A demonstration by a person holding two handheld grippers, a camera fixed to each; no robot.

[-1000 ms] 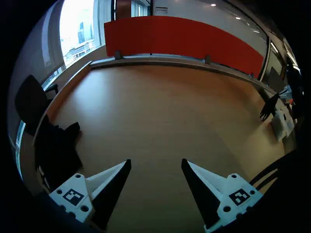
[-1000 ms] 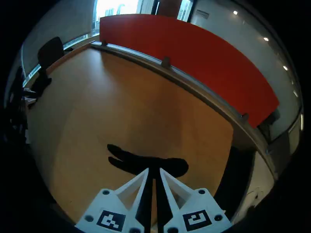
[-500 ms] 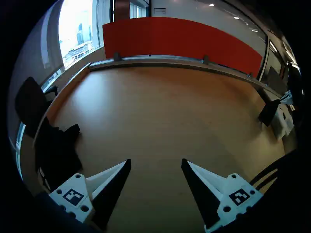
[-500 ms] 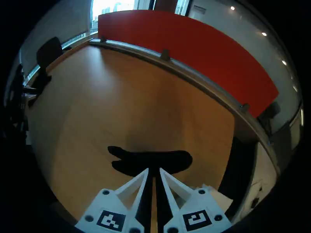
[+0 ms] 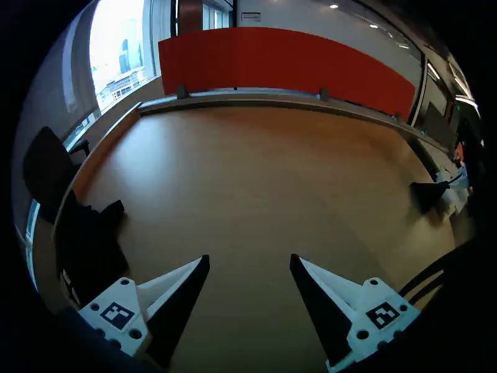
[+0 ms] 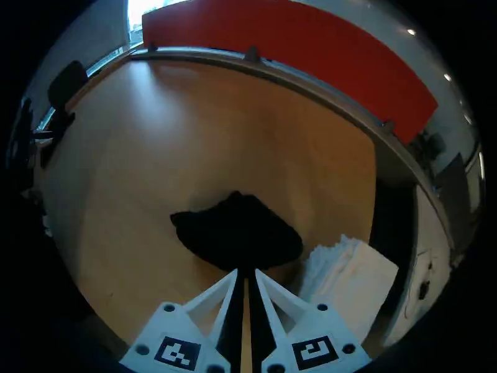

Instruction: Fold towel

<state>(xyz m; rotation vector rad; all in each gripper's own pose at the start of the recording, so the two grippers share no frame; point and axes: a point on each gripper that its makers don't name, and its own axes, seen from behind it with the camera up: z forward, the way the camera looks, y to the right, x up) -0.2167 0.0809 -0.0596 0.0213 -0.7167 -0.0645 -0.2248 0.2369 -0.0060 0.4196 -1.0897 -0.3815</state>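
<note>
Right gripper view: claw (image 6: 246,271) pinches towel (image 6: 236,230) near table (image 6: 373,180) edge.

An office: long wooden desk (image 5: 261,168) with red divider panel (image 5: 286,62), black chair (image 5: 46,168), high-rise window view (image 5: 118,56).

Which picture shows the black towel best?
The right gripper view: the black towel spreads large right beyond its jaws. The left gripper view shows it as a small dark shape far off at the right.
</note>
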